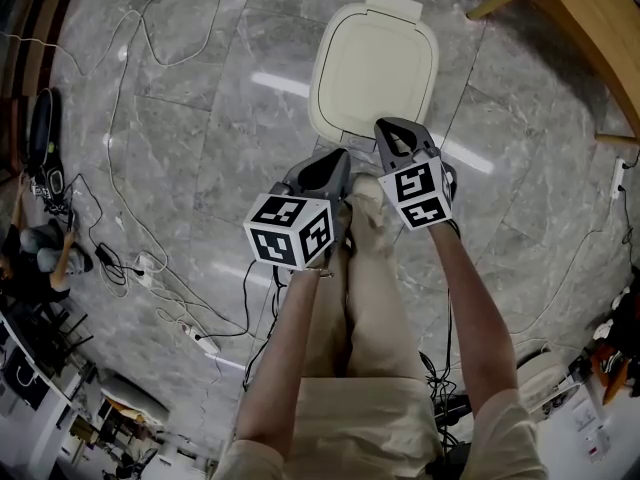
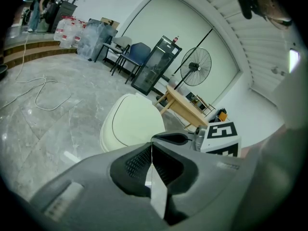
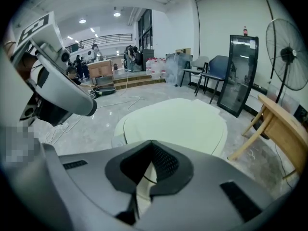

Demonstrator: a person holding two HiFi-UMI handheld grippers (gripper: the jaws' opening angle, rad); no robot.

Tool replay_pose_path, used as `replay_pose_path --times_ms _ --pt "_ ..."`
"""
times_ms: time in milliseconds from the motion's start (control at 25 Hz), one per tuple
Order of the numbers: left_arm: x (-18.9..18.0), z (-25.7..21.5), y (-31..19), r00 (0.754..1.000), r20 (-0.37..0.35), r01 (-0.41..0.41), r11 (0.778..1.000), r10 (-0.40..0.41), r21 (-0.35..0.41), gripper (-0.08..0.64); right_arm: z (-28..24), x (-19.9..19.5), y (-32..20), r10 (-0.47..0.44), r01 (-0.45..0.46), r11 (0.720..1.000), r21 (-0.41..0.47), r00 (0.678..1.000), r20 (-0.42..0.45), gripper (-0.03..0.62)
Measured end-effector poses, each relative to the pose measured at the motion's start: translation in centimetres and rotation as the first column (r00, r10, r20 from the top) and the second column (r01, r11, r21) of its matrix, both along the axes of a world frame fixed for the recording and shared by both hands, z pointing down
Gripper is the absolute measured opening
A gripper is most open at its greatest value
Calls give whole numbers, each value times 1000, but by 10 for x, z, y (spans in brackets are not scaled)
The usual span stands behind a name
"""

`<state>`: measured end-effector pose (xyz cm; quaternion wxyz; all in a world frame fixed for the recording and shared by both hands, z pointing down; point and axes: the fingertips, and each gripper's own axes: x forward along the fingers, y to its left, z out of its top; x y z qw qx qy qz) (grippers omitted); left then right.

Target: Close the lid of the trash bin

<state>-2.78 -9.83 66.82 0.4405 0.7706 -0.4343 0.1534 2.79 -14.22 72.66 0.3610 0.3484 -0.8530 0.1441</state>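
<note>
My cream trash bin (image 1: pixel 393 6) has its lid (image 1: pixel 375 68) lying flat down, just ahead of and below both grippers. The right gripper (image 1: pixel 390 126) hangs over the bin's near rim, jaws pinched together on nothing. The left gripper (image 1: pixel 338 156), just beside it and slightly further back, is likewise closed and empty. A wooden table (image 1: pixel 590 18) stands beyond the right gripper, and cables (image 1: pixel 150 28) trail across the marble floor (image 1: pixel 200 118) out past the left one

Grey marble floor (image 1: pixel 200 148), trash bin (image 1: pixel 372 68), cables (image 1: pixel 118 78)
</note>
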Motion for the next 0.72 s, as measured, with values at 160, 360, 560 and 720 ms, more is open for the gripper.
replay_pose_path --times_ms 160,360,560,720 --pt "1 -10 3 1000 10 -9 1000 9 -9 24 5 0 0 22 -25 992 -127 999 -24 6" --pt "3 -31 3 1000 16 -24 1000 24 0 23 -8 -2 -3 32 -36 983 -182 999 -25 5" --pt "3 -55 -2 1000 18 -19 1000 18 20 23 -42 2 -1 32 -33 989 -141 999 -9 5" --pt "4 -76 -5 1000 23 -11 1000 11 27 23 -68 5 6 36 -36 990 -133 999 0 5"
